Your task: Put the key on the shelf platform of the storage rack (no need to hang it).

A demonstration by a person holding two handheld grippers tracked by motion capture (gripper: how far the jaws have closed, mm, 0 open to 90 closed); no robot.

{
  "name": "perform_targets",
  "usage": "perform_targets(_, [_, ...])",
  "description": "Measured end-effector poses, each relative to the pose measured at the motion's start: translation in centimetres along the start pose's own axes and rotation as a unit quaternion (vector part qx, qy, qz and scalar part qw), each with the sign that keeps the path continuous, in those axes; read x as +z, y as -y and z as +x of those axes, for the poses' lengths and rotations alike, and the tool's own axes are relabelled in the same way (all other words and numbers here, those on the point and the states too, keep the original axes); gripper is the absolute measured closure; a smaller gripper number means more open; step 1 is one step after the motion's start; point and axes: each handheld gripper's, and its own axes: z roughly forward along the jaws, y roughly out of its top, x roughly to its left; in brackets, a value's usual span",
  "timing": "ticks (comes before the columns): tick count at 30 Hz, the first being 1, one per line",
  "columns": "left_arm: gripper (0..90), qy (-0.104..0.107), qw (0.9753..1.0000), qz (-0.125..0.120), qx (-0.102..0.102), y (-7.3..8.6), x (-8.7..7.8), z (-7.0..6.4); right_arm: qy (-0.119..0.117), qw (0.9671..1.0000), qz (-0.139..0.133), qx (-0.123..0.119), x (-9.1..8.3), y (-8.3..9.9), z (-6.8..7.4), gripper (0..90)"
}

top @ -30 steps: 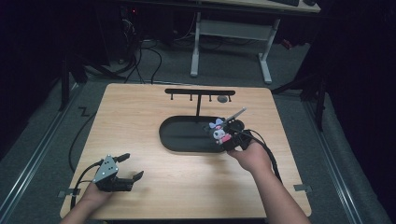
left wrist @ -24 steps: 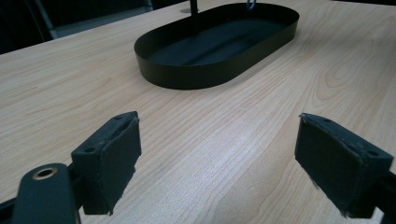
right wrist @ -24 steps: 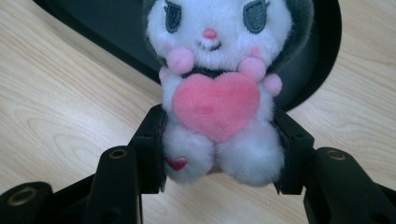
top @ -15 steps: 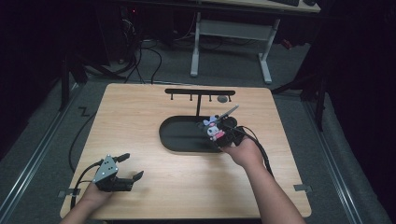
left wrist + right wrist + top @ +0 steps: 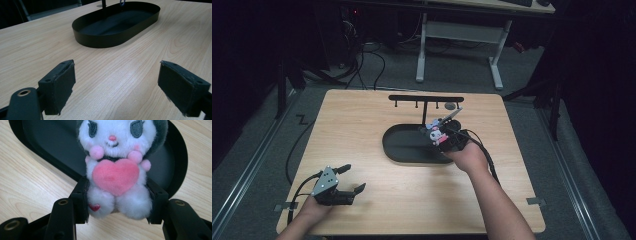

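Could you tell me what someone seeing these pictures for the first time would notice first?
Most eye-catching is the white plush toy hugging a pink heart, clamped at its lower body between the jaws of the right tongs over the near right rim of the black oval tray at the middle of the wooden table. Behind the tray stands a black hook rack. The left tongs rest open at the table's near left corner.

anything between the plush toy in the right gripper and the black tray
Nothing visible. The right gripper holds the plush toy just at the near rim of the black tray, and the tray floor beside it looks bare. The hook rack stands at the tray's far side.
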Motion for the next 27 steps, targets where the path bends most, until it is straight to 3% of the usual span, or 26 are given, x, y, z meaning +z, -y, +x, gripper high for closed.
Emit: perform_targets(27, [15.4, 0.000, 1.0000, -0.003, -0.003, 0.0, 0.0, 0.0, 0.008, 0.9999, 0.009, -0.009, 2.6, -2.0, 0.5, 48.0])
